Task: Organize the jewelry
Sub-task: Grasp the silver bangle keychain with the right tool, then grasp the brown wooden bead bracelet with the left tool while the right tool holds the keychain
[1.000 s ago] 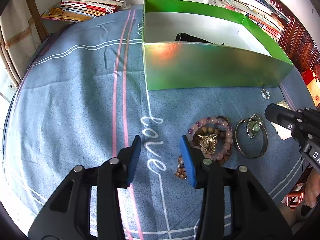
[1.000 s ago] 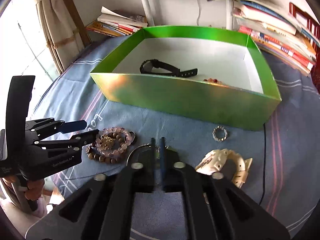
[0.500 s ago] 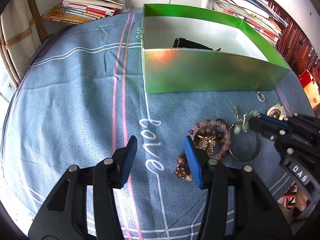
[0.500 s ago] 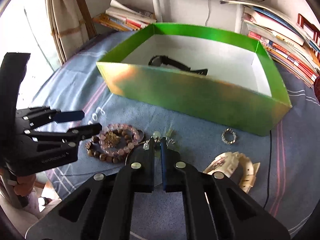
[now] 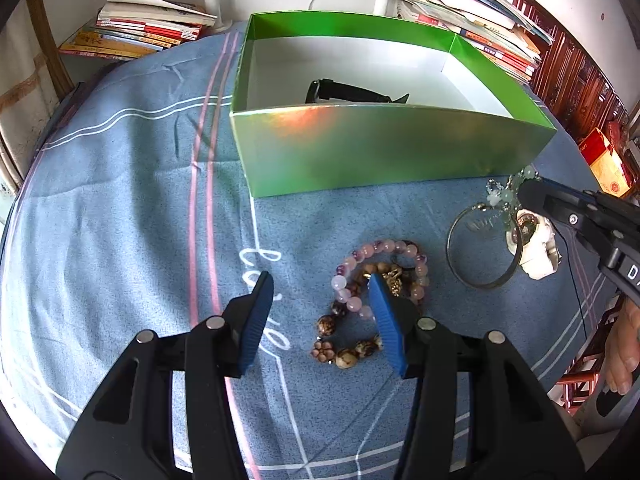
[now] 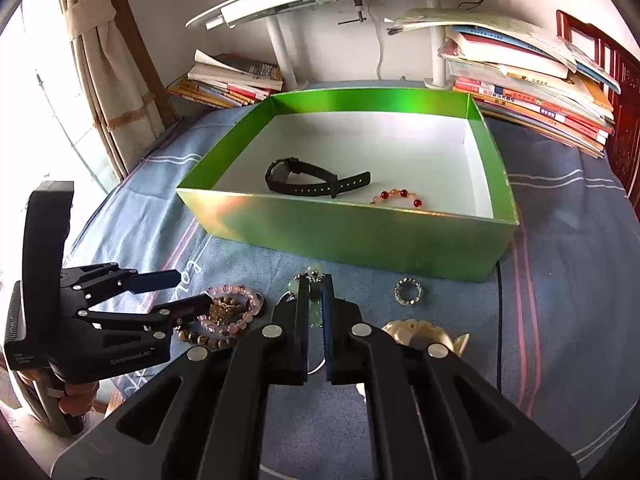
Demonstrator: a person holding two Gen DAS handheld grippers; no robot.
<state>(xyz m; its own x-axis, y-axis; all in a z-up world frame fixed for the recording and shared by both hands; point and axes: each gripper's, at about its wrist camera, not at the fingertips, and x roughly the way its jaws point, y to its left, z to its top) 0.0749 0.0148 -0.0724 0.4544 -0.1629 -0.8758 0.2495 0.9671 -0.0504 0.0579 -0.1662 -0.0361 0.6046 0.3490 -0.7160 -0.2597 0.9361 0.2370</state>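
Observation:
My right gripper (image 6: 316, 280) is shut on the green-bead charm of a silver bangle (image 5: 480, 252) and holds it above the blue cloth, just in front of the green box (image 6: 344, 236). The charm (image 6: 314, 308) shows between its fingers. The box holds a black watch (image 6: 308, 182) and a red bead bracelet (image 6: 398, 197). My left gripper (image 5: 320, 304) is open and empty, low over the pink bead bracelet (image 5: 380, 268) and the brown bead bracelet (image 5: 344, 350) on the cloth.
A small crystal ring (image 6: 408, 291) and a cream carved bracelet (image 6: 420, 330) lie on the cloth to the right. Stacks of books (image 6: 532, 92) stand behind the box on both sides. A curtain (image 6: 92, 60) hangs at the far left.
My right gripper has lifted the bangle by its charm off the cloth and carried it toward the green box. My left gripper has stayed open by the bead bracelets.

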